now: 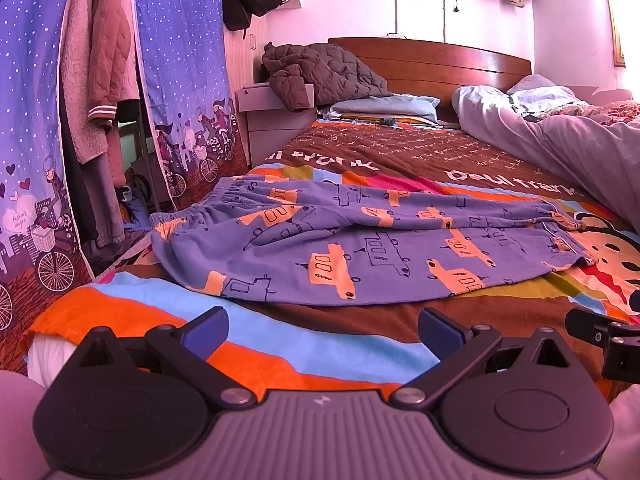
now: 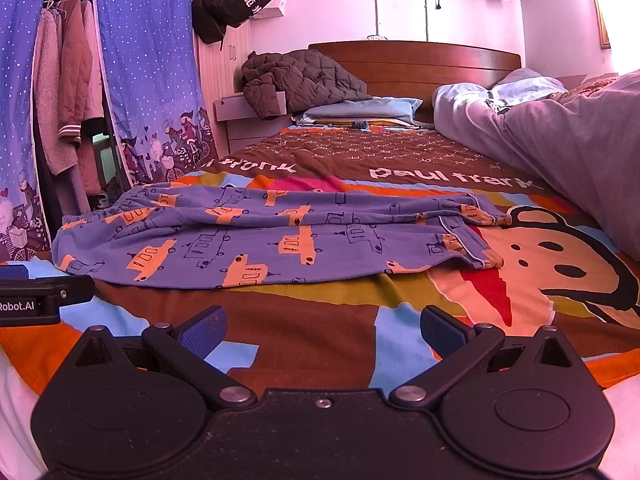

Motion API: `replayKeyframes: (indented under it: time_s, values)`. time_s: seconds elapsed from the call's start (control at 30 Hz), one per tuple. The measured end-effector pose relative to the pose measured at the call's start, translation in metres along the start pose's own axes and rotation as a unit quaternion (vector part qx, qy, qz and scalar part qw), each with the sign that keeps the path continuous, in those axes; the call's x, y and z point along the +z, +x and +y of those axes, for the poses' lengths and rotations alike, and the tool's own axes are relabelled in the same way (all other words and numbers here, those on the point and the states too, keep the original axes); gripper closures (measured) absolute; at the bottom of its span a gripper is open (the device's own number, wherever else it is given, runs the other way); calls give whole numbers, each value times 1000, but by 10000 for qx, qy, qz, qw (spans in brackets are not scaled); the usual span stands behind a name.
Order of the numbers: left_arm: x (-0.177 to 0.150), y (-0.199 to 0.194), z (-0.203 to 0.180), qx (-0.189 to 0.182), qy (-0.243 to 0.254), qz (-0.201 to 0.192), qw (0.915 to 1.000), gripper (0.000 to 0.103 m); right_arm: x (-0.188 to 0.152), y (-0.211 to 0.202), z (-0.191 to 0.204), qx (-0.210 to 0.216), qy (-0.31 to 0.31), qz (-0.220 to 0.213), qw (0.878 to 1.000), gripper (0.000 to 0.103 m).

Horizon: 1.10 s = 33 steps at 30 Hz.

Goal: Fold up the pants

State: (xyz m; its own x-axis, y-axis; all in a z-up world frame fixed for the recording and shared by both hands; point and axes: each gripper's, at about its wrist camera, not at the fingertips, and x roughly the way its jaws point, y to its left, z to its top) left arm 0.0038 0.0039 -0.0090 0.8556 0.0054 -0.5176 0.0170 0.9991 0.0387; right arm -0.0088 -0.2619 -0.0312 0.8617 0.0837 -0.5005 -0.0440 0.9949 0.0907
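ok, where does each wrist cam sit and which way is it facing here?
Left wrist: low at the bed's foot, looking toward the headboard; its own open left gripper shows, right gripper's tip at right edge.
Right wrist: beside it, further right, same heading; open right gripper shows, left gripper's side at left edge.
Shared: blue car-print pants lying flat, brown jacket, wardrobe curtain.

Blue pants [image 1: 360, 248] with orange cars on multicoloured blanket [image 1: 280, 352].

The pants [image 1: 360, 248] lie across the blanket [image 1: 360, 320] beyond both grippers, waistband left, with the jacket [image 1: 320, 72] behind.
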Motion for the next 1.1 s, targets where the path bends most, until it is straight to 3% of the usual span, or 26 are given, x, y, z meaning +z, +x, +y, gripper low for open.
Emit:
replayKeyframes:
  time_s: [0.27,0.4,0.53,0.6,0.7,0.87,1.0,1.1]
  values:
    - [1,0,1,-49,-16,17,10000,0,-1,1,0,7,-1,9,10000,1]
    - [2,-2,5,-271,-153,62,9995,0,-9,0,-1,69,-49,22,10000,1]
    - [14,-6,22,-560,-360,79,9977,0,-10,-14,-10,389,-64,25,9992,0]
    - [29,-6,32,-597,-137,-146,9980,0,-10,-19,-22,599,26,204,9980,0]
    - [61,4,46,-365,485,-371,9975,0,-6,-18,-41,695,255,566,9956,0]
    - [125,48,69,-124,1267,-476,9907,0,26,-16,-74,538,553,591,9953,0]
    - [165,116,79,-240,1510,-13,9882,0,60,9,-96,468,819,613,9936,0]
    - [188,177,83,55,1740,304,9843,0,85,46,-97,375,523,687,9956,0]
